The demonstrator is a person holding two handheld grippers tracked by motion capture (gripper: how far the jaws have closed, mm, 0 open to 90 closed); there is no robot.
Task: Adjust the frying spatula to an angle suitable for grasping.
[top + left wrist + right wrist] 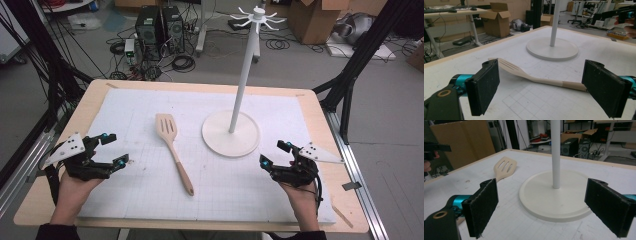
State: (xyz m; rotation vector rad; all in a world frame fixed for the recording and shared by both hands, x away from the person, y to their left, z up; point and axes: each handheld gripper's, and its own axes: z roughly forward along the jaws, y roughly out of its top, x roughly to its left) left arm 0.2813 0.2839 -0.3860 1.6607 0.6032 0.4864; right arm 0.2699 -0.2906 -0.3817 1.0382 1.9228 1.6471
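Lying flat on the white gridded mat of the worktop is the slotted spatula, pale wood throughout, with a broad blade pierced by three long slots and a slim handle whose end section is a slightly pinker tone. Its blade points away from you and its handle runs back toward your edge, angled a little to your right. It sits just left of the white stand, whose round base rests on the mat and whose thin pole rises to a crown of hooks; spatula and base are near each other but apart.

Your left tongs are held low at the left side of the mat, jaws spread wide and holding nothing, aimed across toward the spatula; in the left gripper view the handle passes between the two black pads, though it appears to lie beyond them rather than within their reach. Your right tongs are likewise wide open and empty, held near the right side of the mat and aimed at the stand's base. Both wrists come in from the near edge, hands gripping from below.
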